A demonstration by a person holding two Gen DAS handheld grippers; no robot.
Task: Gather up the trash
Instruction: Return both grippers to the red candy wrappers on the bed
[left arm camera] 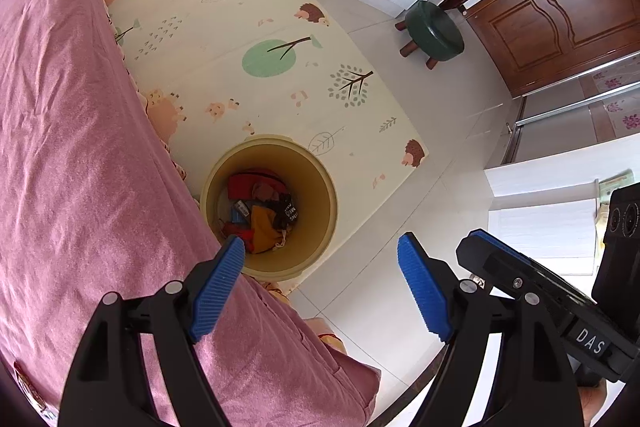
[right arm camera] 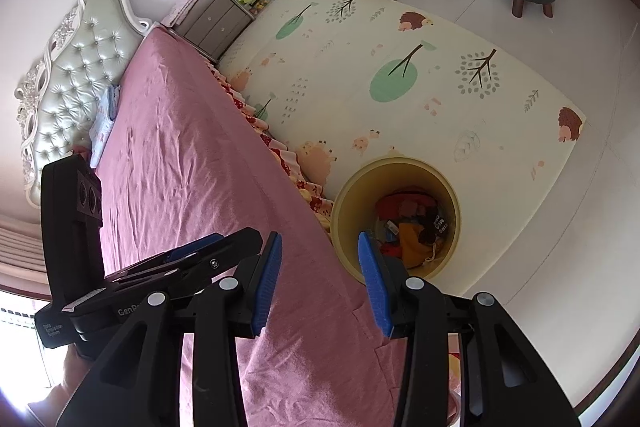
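Note:
A yellow round bin [left arm camera: 320, 187] stands on the floor mat beside the bed; it also shows in the right wrist view [right arm camera: 348, 203]. Inside lies a heap of trash [left arm camera: 260, 211]: red, orange, blue and black wrappers [right arm camera: 412, 227]. My left gripper [left arm camera: 322, 267] is open and empty, held high above the bed edge and the bin. My right gripper [right arm camera: 320, 259] is open and empty, also held high over the bed edge, left of the bin. The right gripper's body [left arm camera: 532, 279] shows at the right of the left wrist view, and the left gripper's body [right arm camera: 160, 267] at the left of the right wrist view.
A bed with a pink sheet [right arm camera: 192, 167] fills the left side, with a tufted headboard [right arm camera: 76, 75]. A patterned play mat [left arm camera: 248, 39] covers the floor. A green stool [left arm camera: 434, 31], a wooden door [left arm camera: 560, 11], a grey nightstand [right arm camera: 212, 23] and white cabinets stand around.

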